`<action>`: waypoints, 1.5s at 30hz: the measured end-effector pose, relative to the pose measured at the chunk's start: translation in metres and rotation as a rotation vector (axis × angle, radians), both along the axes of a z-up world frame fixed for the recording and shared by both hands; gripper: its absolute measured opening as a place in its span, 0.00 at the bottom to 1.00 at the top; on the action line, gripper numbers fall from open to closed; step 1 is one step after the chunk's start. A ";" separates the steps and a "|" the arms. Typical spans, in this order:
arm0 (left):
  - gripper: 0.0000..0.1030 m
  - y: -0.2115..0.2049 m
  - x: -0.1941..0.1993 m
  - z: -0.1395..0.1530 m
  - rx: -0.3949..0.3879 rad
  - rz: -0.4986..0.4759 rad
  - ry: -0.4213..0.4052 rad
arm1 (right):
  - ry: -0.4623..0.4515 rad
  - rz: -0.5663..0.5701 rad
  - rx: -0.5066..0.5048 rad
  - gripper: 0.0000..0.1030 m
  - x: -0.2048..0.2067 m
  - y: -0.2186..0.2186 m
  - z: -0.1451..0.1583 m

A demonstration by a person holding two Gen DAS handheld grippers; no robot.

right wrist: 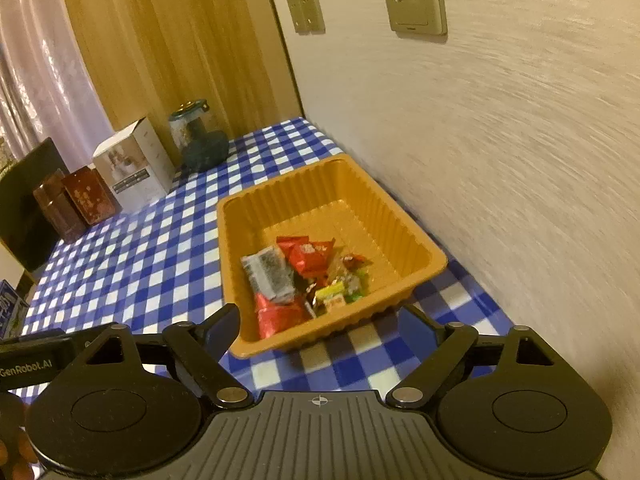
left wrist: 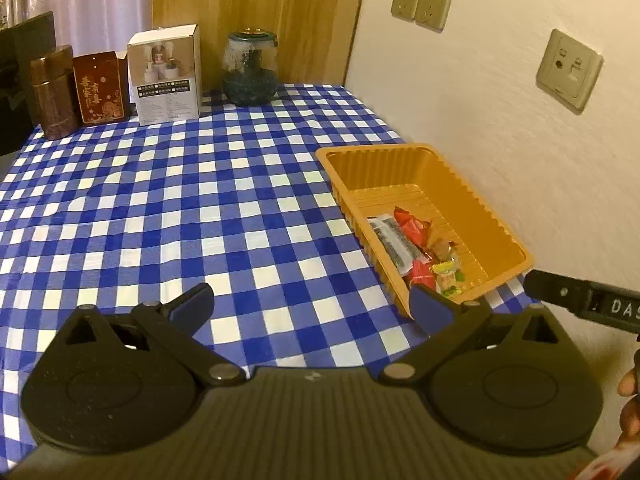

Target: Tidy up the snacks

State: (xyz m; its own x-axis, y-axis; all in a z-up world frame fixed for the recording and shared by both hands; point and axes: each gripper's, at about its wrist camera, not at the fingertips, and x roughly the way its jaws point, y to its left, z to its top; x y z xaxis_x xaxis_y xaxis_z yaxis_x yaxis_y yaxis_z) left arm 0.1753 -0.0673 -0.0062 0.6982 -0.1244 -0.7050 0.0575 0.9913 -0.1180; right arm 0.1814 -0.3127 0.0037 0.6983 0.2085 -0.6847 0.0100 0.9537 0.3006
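- Left wrist view: left gripper [left wrist: 312, 304] over the blue-and-white checked counter [left wrist: 160, 208], jaws spread wide, nothing between them but bare cloth.
- Orange tray [left wrist: 496, 216] at the right, close against the white wall [left wrist: 500, 100], its near corner just behind the right-hand fingertip [left wrist: 430, 306].
- Snacks [left wrist: 416, 248] heaped in the tray's near end: a grey-and-black packet, red wrappers, small yellow-green sweets; far end of the tray bare.
- All snacks beyond and to the right of the jaws, none touching the fingers.
- Along the back edge: brown canister [left wrist: 54, 92], red box [left wrist: 102, 88], white carton [left wrist: 168, 76], dark glass jar [left wrist: 250, 70]; wall sockets [left wrist: 422, 4] above the tray.
- Part of the other gripper's black body [left wrist: 580, 300] at the right edge, and a hand [left wrist: 630, 404] below it.

- Right wrist view: right gripper [right wrist: 320, 324] pointed at the orange tray [right wrist: 400, 216], jaws standing well apart and empty.
- Tray's near wall lying between the two fingertips and just past them; left fingertip [right wrist: 222, 322] at the tray's near left corner.
- Snacks [right wrist: 300, 276] piled inside the near half of the tray, ahead of the jaws and clear of them.
- Same row of containers at the far left, blurred; left gripper's body [right wrist: 36, 356] at the left edge.
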 end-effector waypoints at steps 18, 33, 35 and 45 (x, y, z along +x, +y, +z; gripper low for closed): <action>1.00 0.032 -0.079 0.027 -0.015 0.042 0.000 | -0.015 0.078 -0.118 0.84 -0.073 0.037 0.030; 1.00 0.040 -0.132 0.043 0.014 0.107 -0.038 | -0.076 0.161 -0.135 0.84 -0.111 0.054 0.047; 1.00 0.040 -0.139 0.046 0.020 0.105 -0.050 | -0.085 0.162 -0.134 0.84 -0.115 0.055 0.050; 1.00 0.044 -0.156 0.059 0.035 0.105 -0.095 | -0.126 0.173 -0.134 0.84 -0.129 0.061 0.065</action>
State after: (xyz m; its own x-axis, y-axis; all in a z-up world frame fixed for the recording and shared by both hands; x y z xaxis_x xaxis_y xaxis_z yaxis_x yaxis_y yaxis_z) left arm 0.0195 -0.0236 0.0531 0.7700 -0.0239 -0.6376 -0.0371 0.9959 -0.0821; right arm 0.0527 -0.2514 0.0690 0.7420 0.2452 -0.6240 -0.1860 0.9695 0.1597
